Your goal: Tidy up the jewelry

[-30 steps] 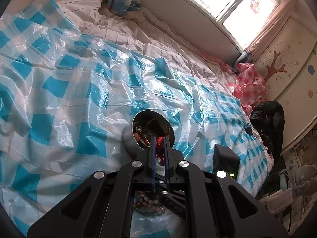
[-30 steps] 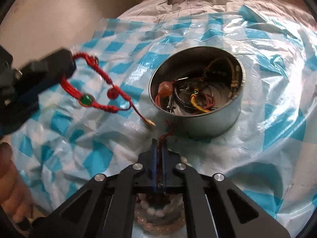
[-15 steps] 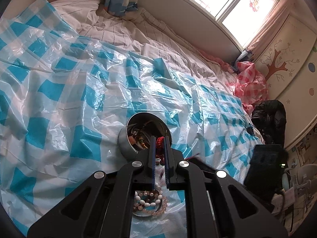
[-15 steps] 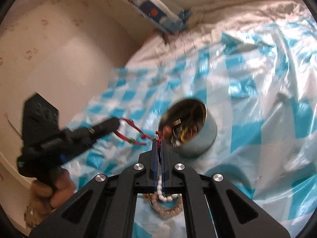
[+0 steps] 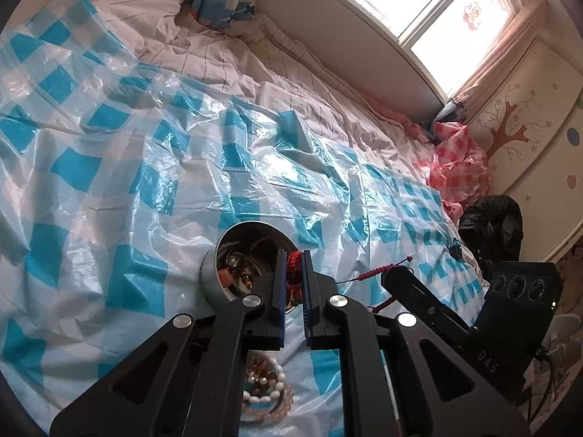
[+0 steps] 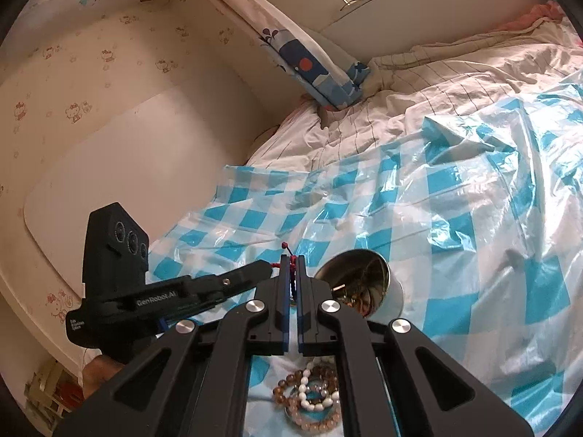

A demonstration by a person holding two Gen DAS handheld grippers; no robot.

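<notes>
- Red braided bracelet point(image 5: 294, 273) is pinched between the two blue-padded fingers of the left gripper point(image 5: 293, 266), a bunched knot of cord filling the narrow gap between the pads; the gripper is clamped on it.
- From that knot a thin stretch of the same red cord runs rightward to the right gripper point(image 5: 391, 273), whose black finger tips meet it near a small bead end.
- In the right wrist view the right gripper point(image 6: 291, 266) has its fingers pressed nearly together, with red cord caught between the pads and a short knotted tail sticking up above the tips; it too is gripping the bracelet.
- The bracelet hangs in the air between the two tools, above the blue-and-white checked plastic sheet point(image 5: 109, 167) spread over the bed.
- A round metal tin point(image 5: 215, 273) sits on the sheet just behind the left gripper's tips, holding a tangle of other jewelry.
- Beaded bracelets point(image 6: 309, 400), white pearl-like and amber-brown, lie in a small heap on the sheet under the grippers.
- Writing: the left tool's side reads "GenRobot.AI" in the right wrist view, with smaller print below that is too small to read; the right tool's body shows the letters "DAS" in the left wrist view.
- Hello Kitty figures dot the wallpaper point(image 6: 73, 109).
</notes>
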